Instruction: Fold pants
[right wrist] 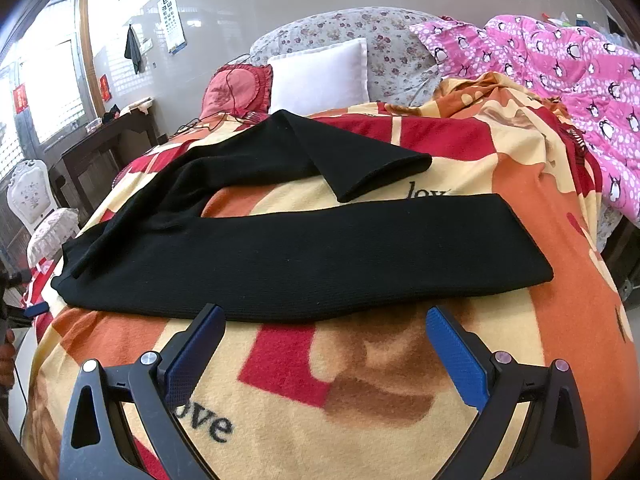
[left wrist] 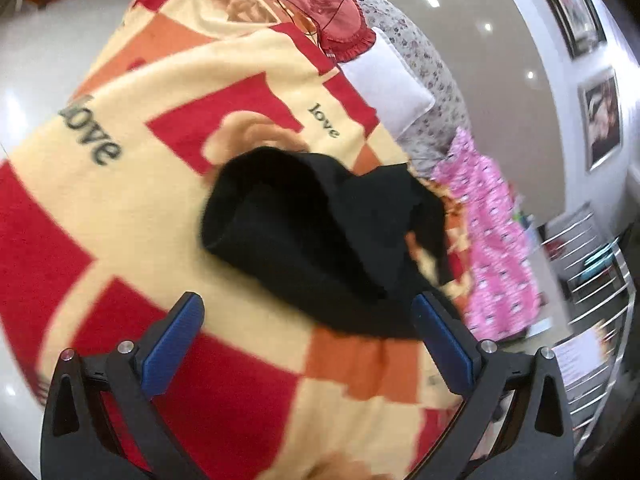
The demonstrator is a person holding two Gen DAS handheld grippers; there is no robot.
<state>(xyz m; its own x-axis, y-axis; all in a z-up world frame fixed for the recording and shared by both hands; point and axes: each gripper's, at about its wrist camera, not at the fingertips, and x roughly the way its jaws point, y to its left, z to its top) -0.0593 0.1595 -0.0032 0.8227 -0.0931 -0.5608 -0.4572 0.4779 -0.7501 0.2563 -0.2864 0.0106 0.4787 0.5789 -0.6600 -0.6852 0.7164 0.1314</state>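
**Black pants lying spread on the patterned blanket**

Fleece in red, orange and cream, printed with the word "love", is covering the bed as a blanket [right wrist: 400,420] and carrying everything else. Beyond it, a pink penguin-print quilt [right wrist: 560,64] is lying bunched along the far right, beside a grey floral headboard cushion [right wrist: 360,28].

Black pants [right wrist: 320,264] are lying flat on the blanket, waist toward the left. The near leg is stretching straight across to the right, while the far leg is doubling back on itself, its cuff ending short of the near leg's cuff. In the left wrist view the pants [left wrist: 320,232] are appearing blurred and rumpled.

A white pillow [right wrist: 320,76] is leaning against the cushion, with a red ruffled pillow [right wrist: 236,88] just beside it.

Right gripper [right wrist: 324,320] is hovering at the near edge of the pants, fingers spread wide and holding nothing. Left gripper [left wrist: 308,308] is likewise spread wide, empty, near the pants' edge.
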